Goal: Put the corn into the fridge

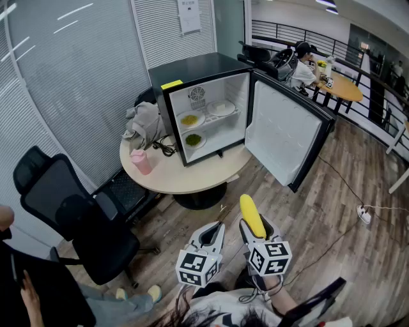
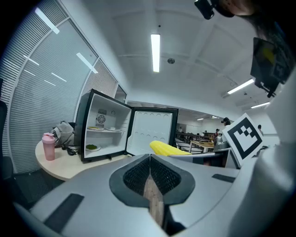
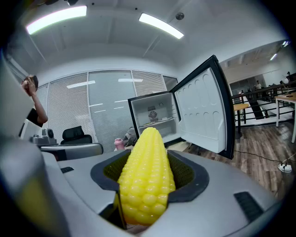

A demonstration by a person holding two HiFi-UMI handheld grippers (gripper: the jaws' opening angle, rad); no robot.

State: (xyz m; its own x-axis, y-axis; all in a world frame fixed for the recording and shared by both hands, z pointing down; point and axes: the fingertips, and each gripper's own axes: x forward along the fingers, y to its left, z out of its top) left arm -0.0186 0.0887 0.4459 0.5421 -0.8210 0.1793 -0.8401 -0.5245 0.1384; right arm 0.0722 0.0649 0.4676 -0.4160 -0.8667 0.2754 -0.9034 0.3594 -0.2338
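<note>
- The floor [image 1: 319,211] is brown wood planking.
- Pale blinds [image 1: 77,83] cover the glass wall at the left and rear, and a paper sheet [image 1: 190,16] hangs at the rear.
- A round table [image 1: 185,180] with a pale top stands on a dark pedestal near the blinds.
- A black office chair [image 1: 70,211] stands to the left of it.
- A black railing [image 1: 287,32] runs along the rear right.
- Near the railing, a person [image 1: 305,64] sits at a round wooden table [image 1: 345,88].
- A white power strip [image 1: 364,214] lies on the floor at the right, with a cable running from it.
- A long strip light [image 2: 155,52] glows on the white ceiling.
</note>
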